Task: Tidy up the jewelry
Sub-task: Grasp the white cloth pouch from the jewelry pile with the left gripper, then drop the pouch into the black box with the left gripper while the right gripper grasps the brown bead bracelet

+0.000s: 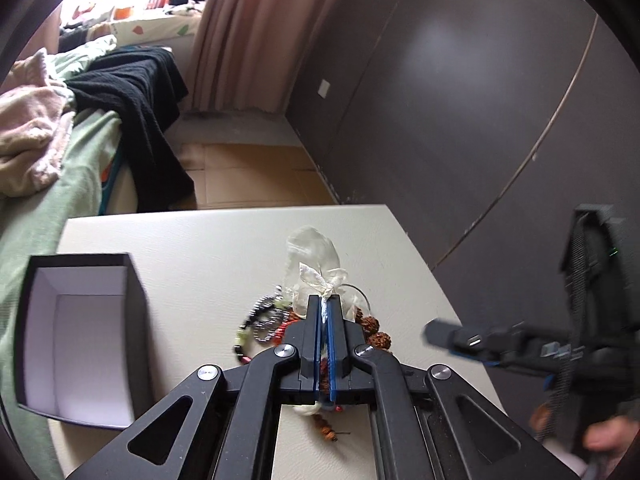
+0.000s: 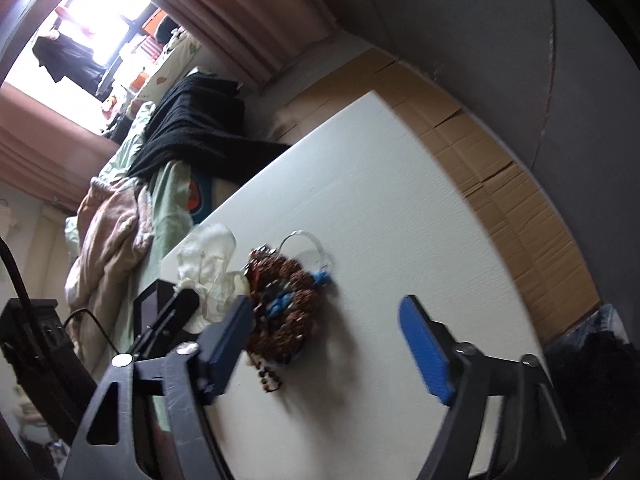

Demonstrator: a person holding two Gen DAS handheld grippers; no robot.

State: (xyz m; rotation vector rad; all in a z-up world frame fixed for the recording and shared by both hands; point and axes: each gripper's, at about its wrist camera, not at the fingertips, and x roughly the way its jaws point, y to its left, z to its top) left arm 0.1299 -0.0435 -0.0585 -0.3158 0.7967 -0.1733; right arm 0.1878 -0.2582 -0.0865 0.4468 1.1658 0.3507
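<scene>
Left hand-held gripper (image 1: 325, 304) pinches a sheer pouch (image 1: 316, 264) over the white table (image 1: 200, 248); right hand-held gripper (image 2: 328, 316) spread.

A home bedroom: rumpled bed (image 1: 60, 152), pink curtains (image 1: 244, 32), strewn clothes (image 1: 136, 92).

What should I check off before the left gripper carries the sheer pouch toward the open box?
1. Left gripper shut on the sheer white organza pouch: ok, its blue-padded fingers pinch the ribbon knot.
2. Pouch clear of the tangled pile of beaded bracelets: cannot tell; it sits against the pile and strands may snag.
3. Black cardboard box with white lining open and showing nothing inside: ok, on the left of the white table.
4. Right gripper out of the way: not ok; it is open, with one finger close to the pile.
5. Anything inside the pouch: cannot tell.
</scene>
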